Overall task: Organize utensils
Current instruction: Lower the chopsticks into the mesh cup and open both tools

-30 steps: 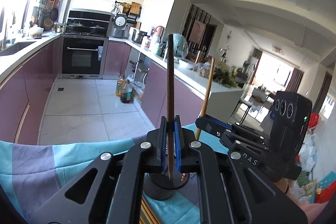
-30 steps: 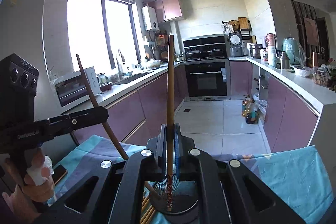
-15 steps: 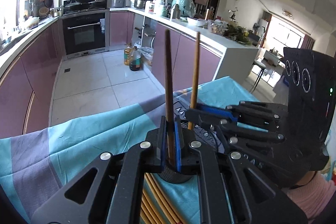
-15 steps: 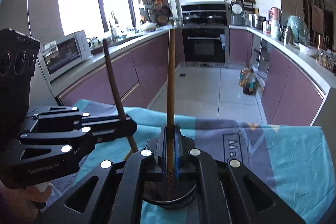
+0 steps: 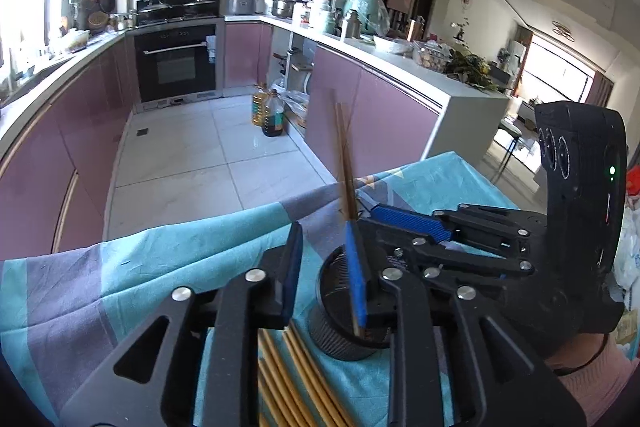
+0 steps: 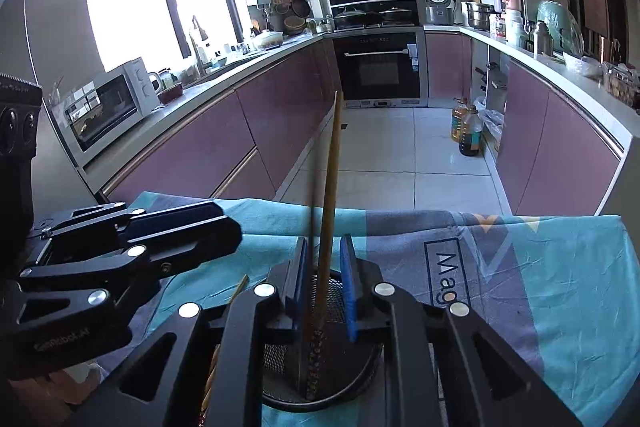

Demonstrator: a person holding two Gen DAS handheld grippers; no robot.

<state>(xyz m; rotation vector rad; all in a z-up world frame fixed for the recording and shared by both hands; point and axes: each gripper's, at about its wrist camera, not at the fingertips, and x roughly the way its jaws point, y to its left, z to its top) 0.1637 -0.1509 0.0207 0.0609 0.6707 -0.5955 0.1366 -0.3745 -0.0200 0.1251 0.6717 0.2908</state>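
A black mesh holder (image 5: 344,323) stands on the blue cloth (image 5: 160,259); it also shows in the right wrist view (image 6: 324,371). Two chopsticks (image 5: 345,163) stand in it, blurred; in the right wrist view a chopstick (image 6: 330,195) stands free between the jaws. My left gripper (image 5: 324,279) is open, just left of the holder. My right gripper (image 6: 324,287) is open over the holder, its jaws apart on either side of the chopstick. Several more chopsticks (image 5: 296,383) lie on the cloth below the left gripper.
The cloth-covered table ends at its far edge (image 6: 400,215), with tiled floor beyond. Purple cabinets (image 6: 224,143) line both sides. Oil bottles (image 5: 268,115) stand on the floor. A hand (image 5: 588,379) holds the right gripper's body.
Both grippers have opened and let go of their chopsticks, which now stand in the holder. The left gripper has shifted left of the holder.
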